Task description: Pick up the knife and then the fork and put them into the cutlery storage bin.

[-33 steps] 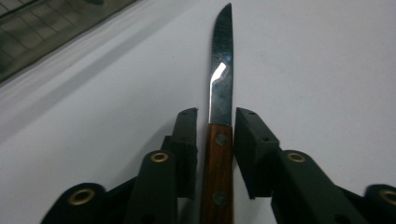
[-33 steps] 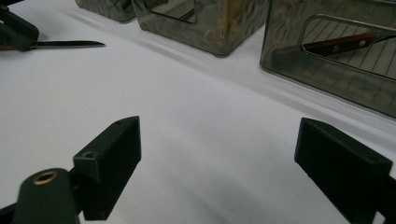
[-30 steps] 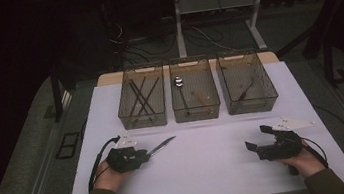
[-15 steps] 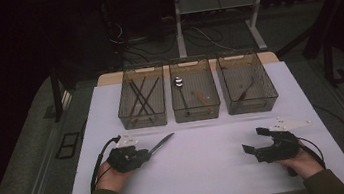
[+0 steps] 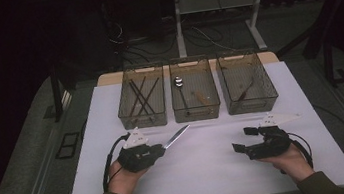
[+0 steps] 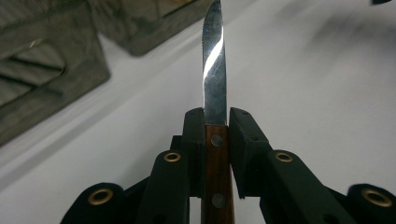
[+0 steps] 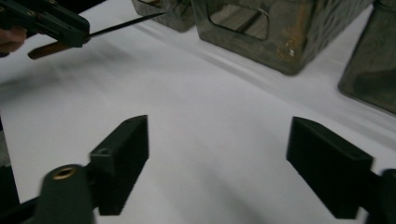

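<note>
A knife with a wooden handle and a serrated steel blade is clamped in my left gripper, held above the white table at front left. Its tip points toward the bins. In the left gripper view the pads press on the handle from both sides. My right gripper hovers at front right with its jaws apart and only bare table between them; they have just been closing a little. The right gripper view also shows the left gripper with the knife at the upper left.
Three mesh bins stand in a row at the back of the table. The left bin holds several dark sticks, the middle bin a spoon and a wooden-handled piece, the right bin one dark utensil.
My left gripper has lifted the knife and carried it a little right, toward the bins. The right gripper has shifted slightly left and its jaws stand a bit narrower.
</note>
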`<state>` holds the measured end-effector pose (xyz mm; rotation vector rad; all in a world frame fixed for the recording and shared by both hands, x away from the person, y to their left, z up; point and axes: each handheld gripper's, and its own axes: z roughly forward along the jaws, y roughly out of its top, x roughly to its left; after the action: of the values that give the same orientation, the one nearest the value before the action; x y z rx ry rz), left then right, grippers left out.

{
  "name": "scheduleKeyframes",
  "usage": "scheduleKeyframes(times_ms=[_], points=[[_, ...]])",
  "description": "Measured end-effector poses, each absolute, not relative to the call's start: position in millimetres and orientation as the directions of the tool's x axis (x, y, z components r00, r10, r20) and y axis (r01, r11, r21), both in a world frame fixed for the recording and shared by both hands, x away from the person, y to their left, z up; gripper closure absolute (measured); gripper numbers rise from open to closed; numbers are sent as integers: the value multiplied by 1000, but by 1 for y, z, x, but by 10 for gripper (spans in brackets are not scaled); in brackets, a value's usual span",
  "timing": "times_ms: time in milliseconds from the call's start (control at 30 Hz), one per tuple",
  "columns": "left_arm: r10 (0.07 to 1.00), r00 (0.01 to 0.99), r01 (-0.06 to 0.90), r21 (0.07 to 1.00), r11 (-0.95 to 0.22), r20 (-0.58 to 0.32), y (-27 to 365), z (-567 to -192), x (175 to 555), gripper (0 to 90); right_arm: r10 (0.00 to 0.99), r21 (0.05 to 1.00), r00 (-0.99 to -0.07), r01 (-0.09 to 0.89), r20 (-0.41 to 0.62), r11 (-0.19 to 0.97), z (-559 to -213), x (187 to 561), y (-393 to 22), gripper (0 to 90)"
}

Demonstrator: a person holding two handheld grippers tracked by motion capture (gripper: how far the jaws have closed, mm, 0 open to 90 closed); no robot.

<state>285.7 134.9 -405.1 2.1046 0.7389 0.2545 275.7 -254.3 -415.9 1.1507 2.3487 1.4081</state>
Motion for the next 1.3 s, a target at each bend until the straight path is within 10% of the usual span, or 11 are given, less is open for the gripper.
scheduleKeyframes(times_ms=[1300], points=[[530,848,292,864,-410,-35,55,-398,284,771,437,782,-700,624,564,-10,-411,313,-193,803]])
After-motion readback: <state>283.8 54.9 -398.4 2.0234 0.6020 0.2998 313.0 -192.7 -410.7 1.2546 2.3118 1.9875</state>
